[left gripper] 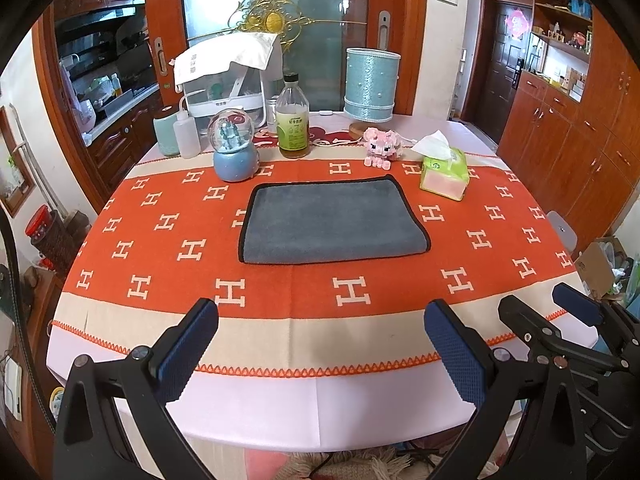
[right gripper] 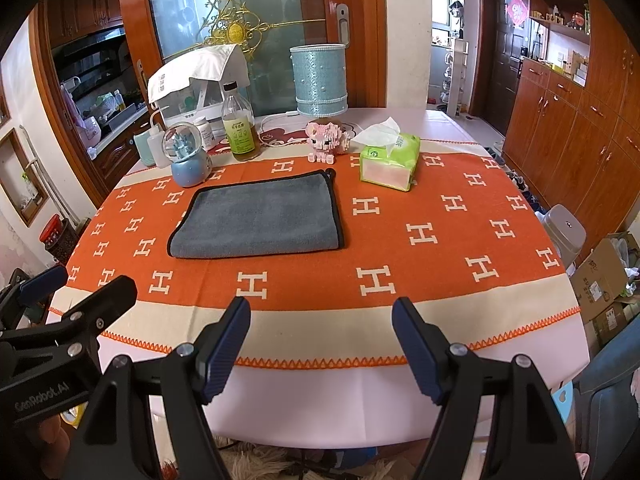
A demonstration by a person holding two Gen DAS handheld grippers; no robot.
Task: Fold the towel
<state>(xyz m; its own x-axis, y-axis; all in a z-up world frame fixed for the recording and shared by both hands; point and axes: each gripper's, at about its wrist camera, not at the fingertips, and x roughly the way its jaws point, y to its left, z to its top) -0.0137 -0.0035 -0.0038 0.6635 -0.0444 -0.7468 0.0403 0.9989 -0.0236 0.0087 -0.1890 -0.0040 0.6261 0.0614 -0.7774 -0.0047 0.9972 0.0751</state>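
The grey microfibre towel with black piping [left gripper: 335, 220] lies flat near the middle of the orange H-patterned tablecloth [left gripper: 160, 276], looking already doubled, its near edge rounded like a fold. A blue snow globe [left gripper: 235, 148] sits at its 10 o'clock, a green tissue pack [left gripper: 444, 174] at 2 o'clock. The left gripper [left gripper: 320, 344] and right gripper [right gripper: 320, 344] hover at 6 o'clock, fingers spread wide, holding nothing. Judged between folds: next, reach forward and pinch a side's corners

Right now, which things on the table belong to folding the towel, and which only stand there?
For the job:
grey towel, lying flat
left gripper, open
right gripper, open

Only standing there:
snow globe
bottle
pink pig toy
tissue pack
blue lamp
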